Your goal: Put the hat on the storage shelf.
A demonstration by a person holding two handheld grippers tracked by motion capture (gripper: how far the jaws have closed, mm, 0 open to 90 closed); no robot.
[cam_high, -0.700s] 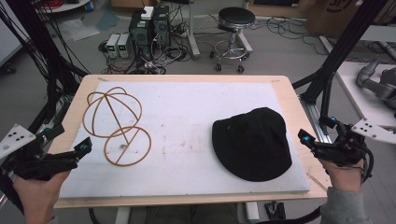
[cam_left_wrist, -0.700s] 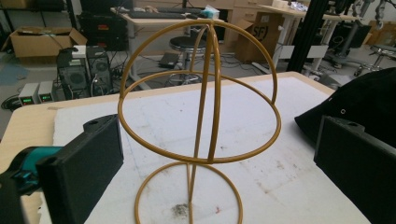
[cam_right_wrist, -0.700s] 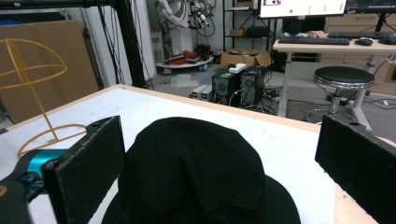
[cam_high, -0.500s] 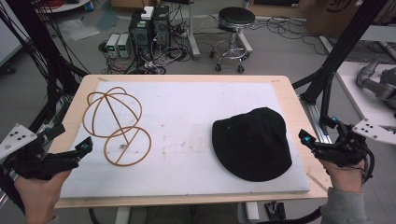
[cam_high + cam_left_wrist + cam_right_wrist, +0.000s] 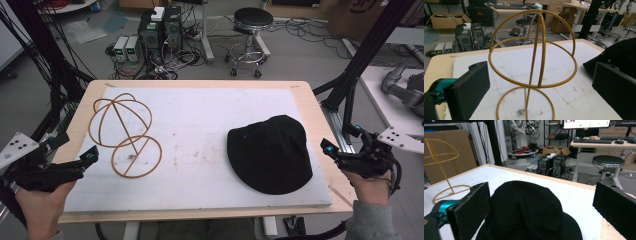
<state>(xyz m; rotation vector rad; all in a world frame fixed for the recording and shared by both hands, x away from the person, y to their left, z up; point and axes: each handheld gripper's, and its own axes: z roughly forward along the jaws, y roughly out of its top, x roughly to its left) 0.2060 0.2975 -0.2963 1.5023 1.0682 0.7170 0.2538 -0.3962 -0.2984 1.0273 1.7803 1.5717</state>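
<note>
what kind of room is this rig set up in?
Most likely a robotics lab or workshop: desktop computers on the floor amid loose cables, a robot arm on the side bench, and black framing beside the table.

Both grippers [image 5: 75,150] [image 5: 340,142] (jaws apparently wide) hover apart.

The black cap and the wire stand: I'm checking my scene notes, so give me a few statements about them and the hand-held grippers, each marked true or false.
1. The black cap lies flat on the white board. True.
2. The cap sits on the wire stand. False: the stand is bare, and the cap lies apart from it.
3. The left hand-held gripper is open. True.
4. The right hand-held gripper grips the cap. False: its jaws are open, short of the cap.
5. The stand is upright. True.
</note>
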